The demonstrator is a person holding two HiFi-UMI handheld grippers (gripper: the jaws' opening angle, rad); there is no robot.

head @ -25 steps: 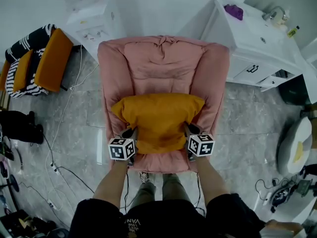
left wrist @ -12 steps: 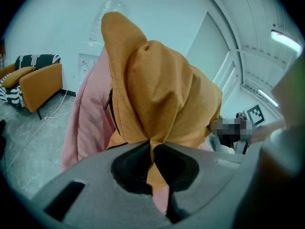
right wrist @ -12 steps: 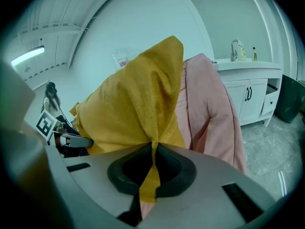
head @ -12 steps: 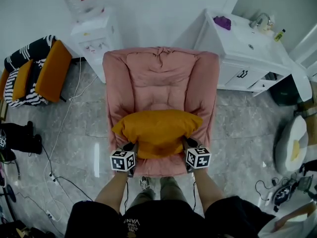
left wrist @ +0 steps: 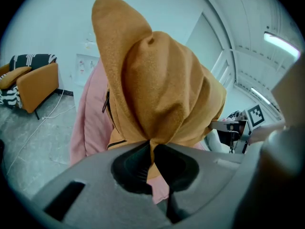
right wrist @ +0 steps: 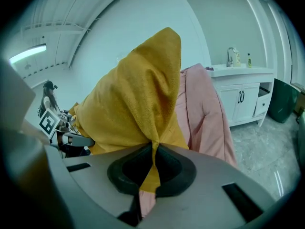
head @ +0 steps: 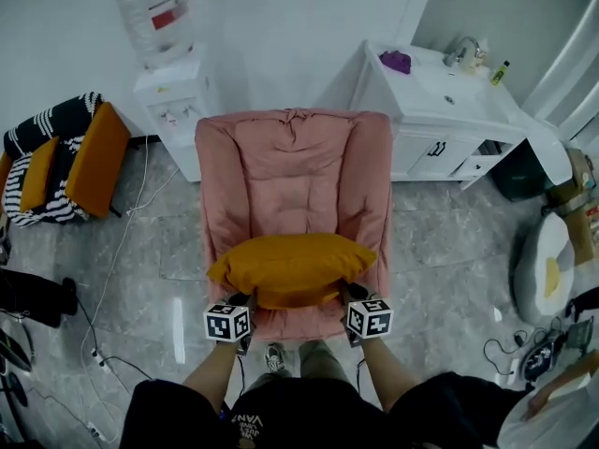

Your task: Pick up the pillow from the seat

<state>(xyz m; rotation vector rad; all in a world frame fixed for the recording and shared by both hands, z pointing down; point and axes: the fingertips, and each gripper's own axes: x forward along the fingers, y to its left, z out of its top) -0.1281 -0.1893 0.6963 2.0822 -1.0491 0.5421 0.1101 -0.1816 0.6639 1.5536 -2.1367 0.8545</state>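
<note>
Orange pillow [head: 292, 267] at frame centre, over the pink armchair's [head: 292, 171] front seat edge; left gripper [head: 240, 299] pinches its left corner, right gripper [head: 348, 293] its right corner, both jaws clamped on fabric.

a staged living space set up inside a larger work hall or studio, rather than a lived-in home. household furniture stands about: a pink padded fabric armchair [head: 292, 166], a white bathroom vanity cabinet with basin and chrome tap [head: 440, 110], a white water dispenser with a clear bottle on top [head: 173, 96], and an orange-cushioned chair draped in black-and-white striped fabric [head: 70, 157]. the grey marble-look tiled floor [head: 449, 241] carries loose white cables [head: 94, 351] and tangled dark equipment [head: 538, 361] at its edges. the left gripper view shows a high curved white ceiling with a long strip light [left wrist: 281, 42].
</note>
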